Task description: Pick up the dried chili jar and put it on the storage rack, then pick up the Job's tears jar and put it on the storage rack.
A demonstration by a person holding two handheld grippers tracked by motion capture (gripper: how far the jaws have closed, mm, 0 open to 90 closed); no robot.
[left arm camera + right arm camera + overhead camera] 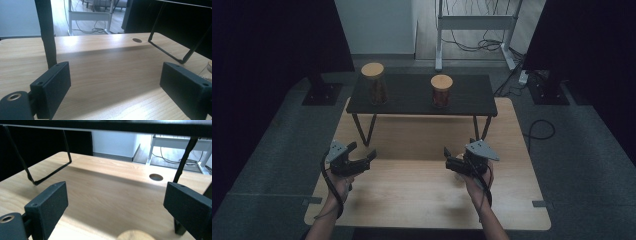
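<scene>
Room: dim; grey floor, dark panels at both sides, white frame (474, 22) with cables at the back.
Table (412, 200): light wood, round cable hole (156, 177) near the far edge.
Shelf (412, 95): black, on thin bent-wire legs, standing across the far half of the table.
Tall jar (374, 84): on the shelf, left part; upright, wooden lid on, brown contents.
Short jar (441, 92): on the shelf, right of centre; upright, wooden lid on, reddish contents; well apart from the tall jar.
Left gripper (371, 156): held low over the table's left half, pointed toward the middle; jaws wide apart, nothing between them, bare wood seen through the gap in the left gripper view.
Small jar (459, 175): glass, on the table just under the right gripper; wooden lid (135, 235) at the bottom edge of the right gripper view, glass edge at the right edge of the left gripper view.
Right gripper (447, 155): over the table's right half, above the small jar; jaws wide apart, pads touching nothing; lid below and short of the gap.
</scene>
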